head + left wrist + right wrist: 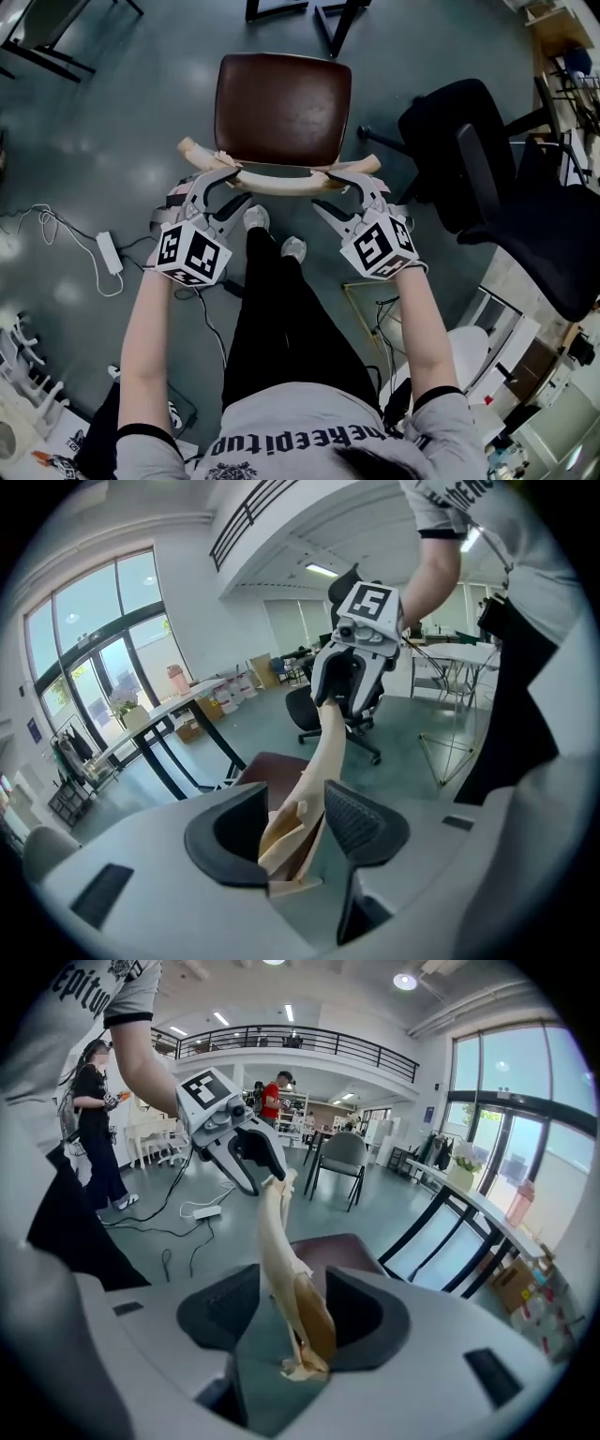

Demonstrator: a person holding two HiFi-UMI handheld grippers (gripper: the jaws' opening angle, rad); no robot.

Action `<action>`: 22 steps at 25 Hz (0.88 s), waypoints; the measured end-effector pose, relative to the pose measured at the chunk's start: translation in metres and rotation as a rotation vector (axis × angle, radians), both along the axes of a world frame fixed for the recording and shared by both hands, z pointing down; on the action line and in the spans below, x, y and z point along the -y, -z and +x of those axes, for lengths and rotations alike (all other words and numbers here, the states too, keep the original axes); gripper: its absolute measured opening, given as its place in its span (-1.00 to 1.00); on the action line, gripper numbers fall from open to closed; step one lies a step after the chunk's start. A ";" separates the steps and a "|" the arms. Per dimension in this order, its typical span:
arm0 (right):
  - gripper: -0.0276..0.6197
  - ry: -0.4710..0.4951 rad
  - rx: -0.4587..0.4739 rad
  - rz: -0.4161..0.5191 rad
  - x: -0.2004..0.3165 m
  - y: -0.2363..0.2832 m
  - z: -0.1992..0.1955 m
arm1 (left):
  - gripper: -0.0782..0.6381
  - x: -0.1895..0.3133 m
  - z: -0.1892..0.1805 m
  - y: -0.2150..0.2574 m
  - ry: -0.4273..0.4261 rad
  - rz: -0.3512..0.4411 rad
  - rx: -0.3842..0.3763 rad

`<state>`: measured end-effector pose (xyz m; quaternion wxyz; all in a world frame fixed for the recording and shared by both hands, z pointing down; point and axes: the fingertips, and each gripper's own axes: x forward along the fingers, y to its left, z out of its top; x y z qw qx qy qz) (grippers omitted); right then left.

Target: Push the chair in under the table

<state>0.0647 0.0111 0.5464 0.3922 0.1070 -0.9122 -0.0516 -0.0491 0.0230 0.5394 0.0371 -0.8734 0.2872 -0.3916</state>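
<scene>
Brown chair, one; grippers, two.

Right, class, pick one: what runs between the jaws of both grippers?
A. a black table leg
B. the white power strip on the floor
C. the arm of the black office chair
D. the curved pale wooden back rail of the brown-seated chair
D: the curved pale wooden back rail passes through the gap of the left gripper and of the right gripper, and each gripper view shows its jaws standing open around the rail.
</scene>
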 end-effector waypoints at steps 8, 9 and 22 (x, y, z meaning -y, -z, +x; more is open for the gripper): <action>-0.18 0.027 -0.059 0.055 0.008 -0.015 0.000 | -0.24 0.004 -0.004 -0.014 -0.049 0.010 0.064; -0.18 0.024 -0.062 0.054 0.009 -0.016 0.000 | -0.23 0.004 -0.004 -0.014 -0.050 0.008 0.061; -0.18 0.010 -0.092 0.056 0.015 -0.019 0.001 | -0.17 0.010 0.000 -0.017 -0.056 -0.026 0.070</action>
